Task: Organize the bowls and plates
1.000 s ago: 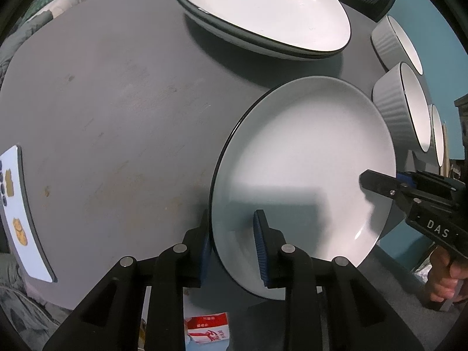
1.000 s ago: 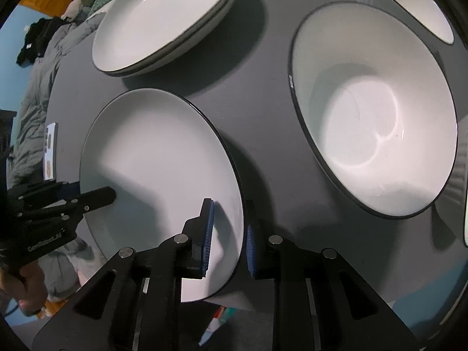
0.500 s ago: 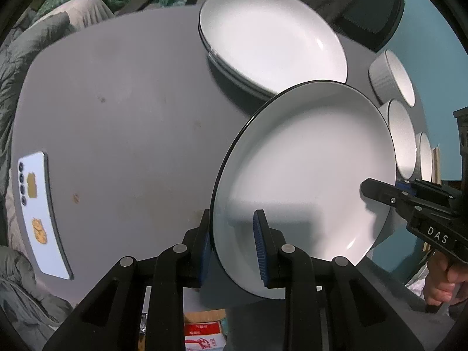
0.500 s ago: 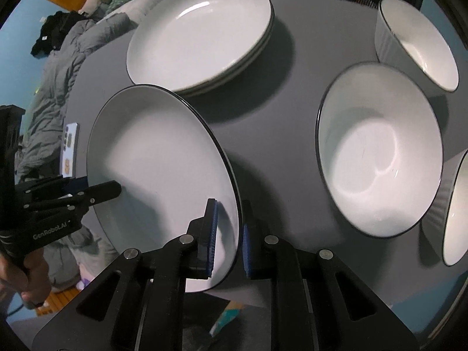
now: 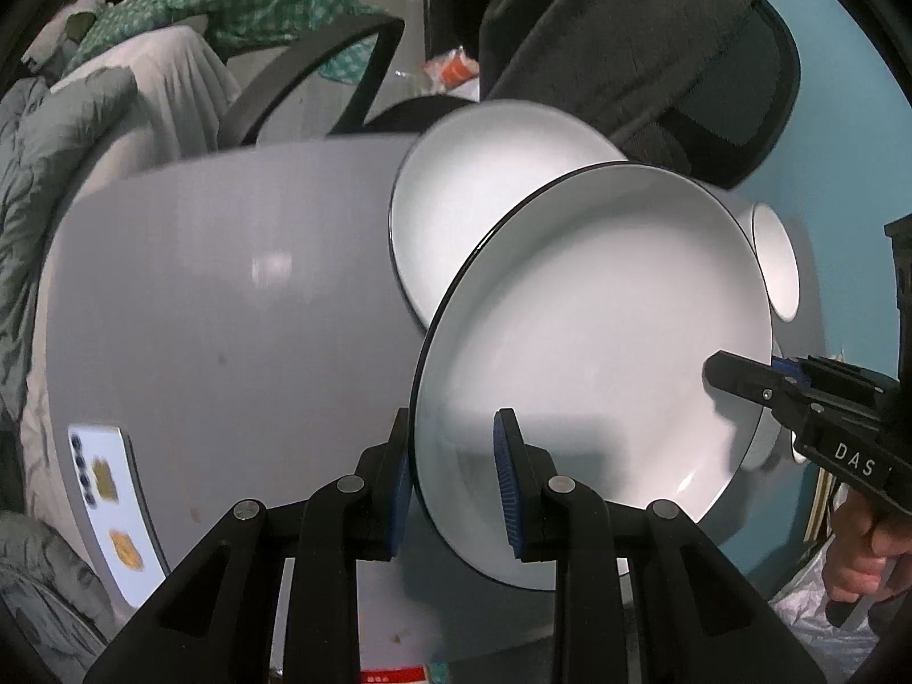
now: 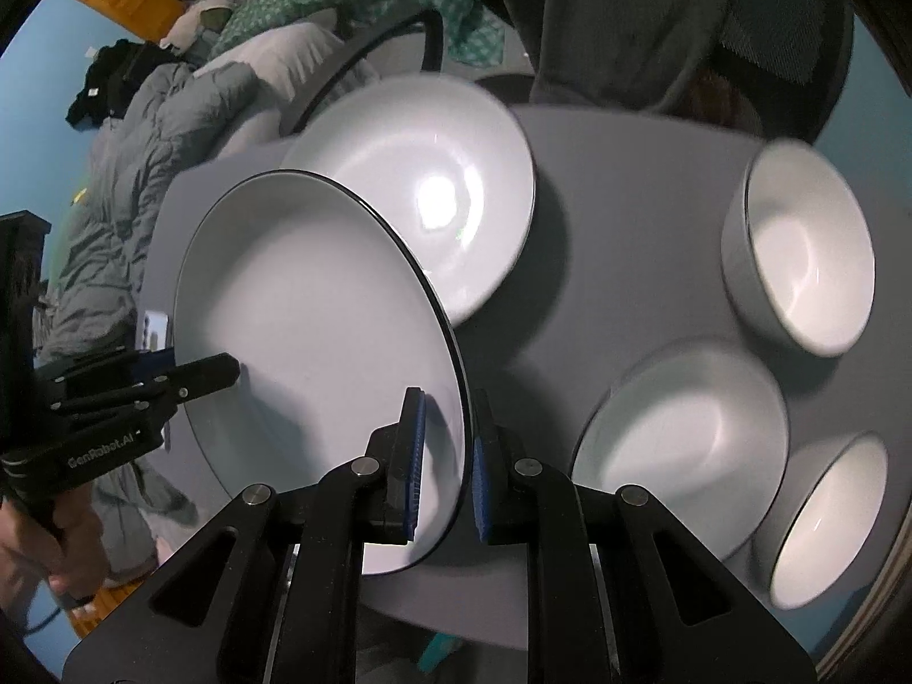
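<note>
We hold the plate (image 5: 593, 342) aloft above the table (image 5: 228, 313), near the plate stack (image 6: 422, 194), left gripper (image 5: 453, 473) and right gripper (image 6: 444, 456) each clamped on opposite rims; rigid, glazed-slick, breakable, so grip rims firmly.

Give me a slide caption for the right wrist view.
Both grippers, right gripper and left gripper, clamp a black-rimmed white plate above the grey table.

White black-rimmed plate (image 5: 593, 342) tilted, airborne near plate stack (image 6: 422, 216); three bowls (image 6: 809, 251) beside.
</note>
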`<state>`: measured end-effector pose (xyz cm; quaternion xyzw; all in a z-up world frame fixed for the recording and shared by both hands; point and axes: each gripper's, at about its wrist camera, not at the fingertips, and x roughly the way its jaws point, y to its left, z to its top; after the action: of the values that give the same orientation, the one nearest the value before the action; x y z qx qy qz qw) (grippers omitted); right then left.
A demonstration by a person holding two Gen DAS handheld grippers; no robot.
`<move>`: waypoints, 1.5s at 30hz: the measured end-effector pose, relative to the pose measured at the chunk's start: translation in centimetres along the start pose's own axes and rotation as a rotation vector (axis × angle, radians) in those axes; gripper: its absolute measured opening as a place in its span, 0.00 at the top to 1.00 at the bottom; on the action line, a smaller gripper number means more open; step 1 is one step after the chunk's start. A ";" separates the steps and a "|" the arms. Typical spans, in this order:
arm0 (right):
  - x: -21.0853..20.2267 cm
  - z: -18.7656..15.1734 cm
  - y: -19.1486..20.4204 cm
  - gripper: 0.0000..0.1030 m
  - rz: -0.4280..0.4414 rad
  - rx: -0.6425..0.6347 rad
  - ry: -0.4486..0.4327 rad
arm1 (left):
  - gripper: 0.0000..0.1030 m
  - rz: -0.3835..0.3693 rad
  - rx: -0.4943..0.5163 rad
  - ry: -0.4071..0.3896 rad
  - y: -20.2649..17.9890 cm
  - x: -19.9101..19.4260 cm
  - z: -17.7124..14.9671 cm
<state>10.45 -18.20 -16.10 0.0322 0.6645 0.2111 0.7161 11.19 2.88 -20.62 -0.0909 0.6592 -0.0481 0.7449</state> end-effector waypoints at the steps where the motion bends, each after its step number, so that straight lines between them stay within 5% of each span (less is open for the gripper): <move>1: 0.0 0.7 -0.1 0.86 0.003 0.002 -0.003 | 0.75 0.004 0.000 -0.003 0.0 0.0 0.5; 18: 3.4 8.1 -1.7 0.85 0.013 0.030 0.063 | 0.75 0.099 -0.012 0.064 0.5 4.0 8.7; 45: 4.4 9.3 -1.8 0.74 -0.072 0.015 0.160 | 0.74 0.134 0.023 0.072 -0.2 4.8 8.5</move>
<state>19.97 -16.15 -19.74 -0.0036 0.7218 0.1821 0.6677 20.23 2.34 -24.30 -0.0362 0.6897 -0.0089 0.7231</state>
